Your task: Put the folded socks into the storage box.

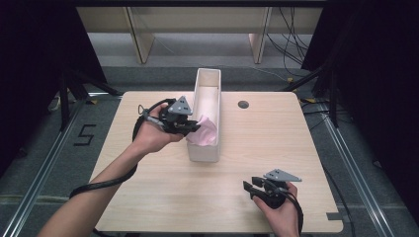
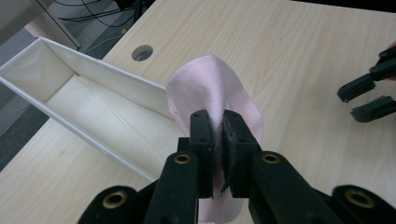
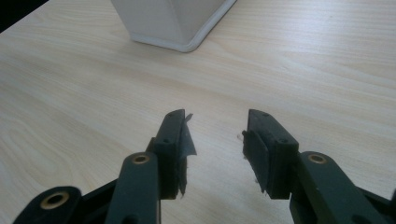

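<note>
Pinching a soft pale-pink cloth [image 2: 212,88], the left gripper [image 1: 190,126] is hovering at the left wall of the long white open-topped fabric box [image 1: 213,84], its jaws closing tight on a fold of the material. Most of the cloth is draping inside the near end of the box, bunching loosely and rising in a limp hump above the jaws. It is looking light and floppy, with no stiffness of its own, so it is likely sagging and trailing wherever it hangs free; gripping a gathered fold as now seems safer than nipping a single thin edge, which could slip. Right of the box and nearer the person, the right gripper [image 1: 253,189] is resting low over the light wooden table [image 1: 276,138], its jaws standing apart and holding nothing.
</note>
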`<state>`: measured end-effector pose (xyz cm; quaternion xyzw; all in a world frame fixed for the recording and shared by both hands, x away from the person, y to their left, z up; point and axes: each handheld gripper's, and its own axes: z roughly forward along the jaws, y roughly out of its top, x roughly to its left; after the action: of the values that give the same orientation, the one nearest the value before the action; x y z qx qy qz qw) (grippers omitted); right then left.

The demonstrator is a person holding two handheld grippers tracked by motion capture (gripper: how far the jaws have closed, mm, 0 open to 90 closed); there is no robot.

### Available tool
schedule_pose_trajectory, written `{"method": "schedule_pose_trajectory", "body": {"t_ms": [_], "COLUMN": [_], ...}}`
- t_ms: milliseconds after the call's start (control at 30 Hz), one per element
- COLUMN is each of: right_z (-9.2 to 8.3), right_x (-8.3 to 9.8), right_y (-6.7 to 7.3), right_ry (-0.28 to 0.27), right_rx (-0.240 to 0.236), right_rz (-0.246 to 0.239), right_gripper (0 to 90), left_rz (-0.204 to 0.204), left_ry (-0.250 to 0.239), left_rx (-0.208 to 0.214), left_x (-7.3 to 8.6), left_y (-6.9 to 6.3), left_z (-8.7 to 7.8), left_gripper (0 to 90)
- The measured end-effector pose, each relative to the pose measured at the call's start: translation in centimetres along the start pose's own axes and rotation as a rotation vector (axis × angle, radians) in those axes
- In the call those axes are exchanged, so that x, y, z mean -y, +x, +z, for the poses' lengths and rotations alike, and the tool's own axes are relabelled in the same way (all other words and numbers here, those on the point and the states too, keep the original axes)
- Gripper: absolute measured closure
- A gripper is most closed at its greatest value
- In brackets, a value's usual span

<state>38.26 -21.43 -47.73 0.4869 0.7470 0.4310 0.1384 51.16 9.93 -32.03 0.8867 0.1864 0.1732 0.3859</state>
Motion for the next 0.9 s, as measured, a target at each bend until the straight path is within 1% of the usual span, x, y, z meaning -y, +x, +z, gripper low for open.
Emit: {"method": "schedule_pose_trajectory", "body": {"t_ms": [33, 67, 100, 167, 233, 300, 333, 433, 500, 600, 667, 833, 867, 900], "right_z": [0.0, -0.1, -0.2, -0.2, 0.0, 0.1, 0.0, 0.1, 0.1, 0.1, 0.2, 0.2, 0.3, 0.2], "right_x": [0.0, 0.0, 0.0, 0.0, 0.1, 0.2, 0.1, 0.2, 0.2, 0.2, 0.3, 0.2, 0.3, 0.2], "right_y": [0.2, 0.1, -0.2, -0.1, -0.1, 0.0, 0.0, 0.0, 0.1, 0.1, 0.0, 0.0, 0.1, 0.2], "right_ry": [0.012, 0.018, 0.009, 0.012, 0.001, 0.010, 0.017, 0.011, 0.012, 0.014, 0.016, 0.021, 0.021, 0.027], "right_rx": [-0.005, 0.008, 0.018, 0.005, 0.011, -0.020, -0.004, -0.005, -0.006, -0.007, 0.006, -0.008, -0.020, -0.015], "right_rz": [0.045, 0.033, 0.002, 0.012, 0.003, 0.024, 0.017, 0.009, 0.008, 0.010, 0.005, 0.012, 0.030, 0.028], "right_gripper": [58.3, 58.3, 58.3, 58.3, 58.3, 58.2, 58.2, 58.1, 58.1, 57.9, 57.9, 57.9, 57.9, 57.9], "left_rz": [-0.001, 0.003, 0.003, 0.018, 0.035, 0.050, 0.054, 0.069, 0.074, 0.068, 0.073, 0.083, 0.085, 0.083], "left_ry": [0.002, 0.002, 0.000, 0.001, 0.005, 0.014, 0.018, 0.029, 0.036, 0.047, 0.056, 0.071, 0.076, 0.078], "left_rx": [0.000, 0.002, 0.002, -0.001, -0.011, -0.017, -0.019, -0.018, -0.014, -0.013, -0.014, -0.015, -0.016, -0.016], "left_x": [0.0, -0.1, -0.1, -0.1, -0.1, 0.0, 0.1, 0.2, 0.4, 0.6, 0.7, 1.0, 1.1, 1.2], "left_y": [0.2, 0.4, 0.5, 0.9, 1.1, 1.3, 1.3, 1.5, 1.6, 1.7, 1.6, 1.6, 1.6, 1.6], "left_z": [0.2, 0.4, 0.6, 1.1, 1.5, 1.9, 2.2, 2.9, 3.4, 4.0, 4.2, 4.7, 4.7, 4.9], "left_gripper": [83.0, 83.0, 83.0, 83.0, 83.0, 83.0, 83.0, 82.9, 82.9, 82.9, 82.9, 82.8, 82.8, 82.8]}}
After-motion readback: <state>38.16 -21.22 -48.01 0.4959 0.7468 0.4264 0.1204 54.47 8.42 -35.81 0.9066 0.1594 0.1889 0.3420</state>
